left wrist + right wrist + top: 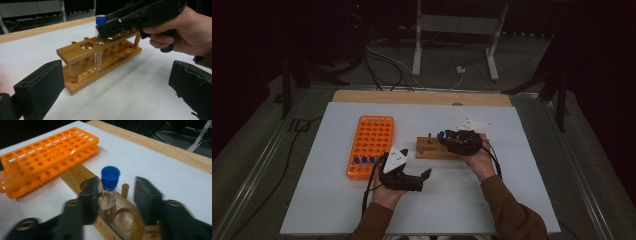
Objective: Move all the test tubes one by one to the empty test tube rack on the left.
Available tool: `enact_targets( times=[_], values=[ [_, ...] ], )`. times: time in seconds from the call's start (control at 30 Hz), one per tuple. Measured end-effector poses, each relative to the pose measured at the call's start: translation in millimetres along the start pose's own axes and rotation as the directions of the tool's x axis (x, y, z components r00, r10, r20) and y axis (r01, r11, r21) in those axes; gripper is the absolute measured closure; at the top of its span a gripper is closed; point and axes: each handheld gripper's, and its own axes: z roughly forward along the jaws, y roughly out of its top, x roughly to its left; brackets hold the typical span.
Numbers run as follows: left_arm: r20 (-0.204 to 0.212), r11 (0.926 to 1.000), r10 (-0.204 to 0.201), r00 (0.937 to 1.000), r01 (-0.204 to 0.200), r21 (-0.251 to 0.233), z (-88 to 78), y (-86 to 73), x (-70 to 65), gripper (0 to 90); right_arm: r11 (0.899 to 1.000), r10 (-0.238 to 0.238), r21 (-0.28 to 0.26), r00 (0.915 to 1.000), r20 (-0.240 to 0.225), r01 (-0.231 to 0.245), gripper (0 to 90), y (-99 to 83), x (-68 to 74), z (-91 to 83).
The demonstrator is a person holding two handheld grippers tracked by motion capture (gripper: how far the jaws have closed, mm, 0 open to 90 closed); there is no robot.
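on the white table [492, 200], the left gripper [424, 176] gapes empty; the right gripper [113, 195] flanks the blue-capped tube [109, 187] in the wooden rack [82, 53], pads not touching it.

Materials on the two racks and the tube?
Brown rack: looks like varnished wood, with visible grain and dowel posts. Orange rack: likely moulded plastic, uniform glossy colour. Tube: clear, glass or plastic, cannot tell which; blue cap looks plastic.
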Motion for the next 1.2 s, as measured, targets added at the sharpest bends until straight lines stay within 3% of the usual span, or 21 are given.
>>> enact_targets(
  times=[0.17, 0.47, 1.2],
  values=[
    [0.004, 0.9999, 0.004, 1.0, -0.004, 0.012, 2.8, -2.3, -1.6, 1.1, 1.0, 0.007, 0.003, 0.9998, -0.019, -0.007, 75.2, -2.4, 2.3, 7.5],
    [0.01, 0.9996, 0.005, 0.9999, -0.005, 0.028, 6.9, -5.2, -3.1, 1.1, 1.0, -0.01, -0.009, 0.9999, -0.014, 0.01, 77.0, -1.9, 5.9, 6.1],
    [0.022, 0.9991, -0.004, 0.9998, 0.003, 0.042, 12.0, -8.8, -5.6, 1.0, 0.987, -0.03, -0.159, 0.9991, -0.03, 0.025, 77.2, 34.2, 5.7, -52.5]
  ],
)
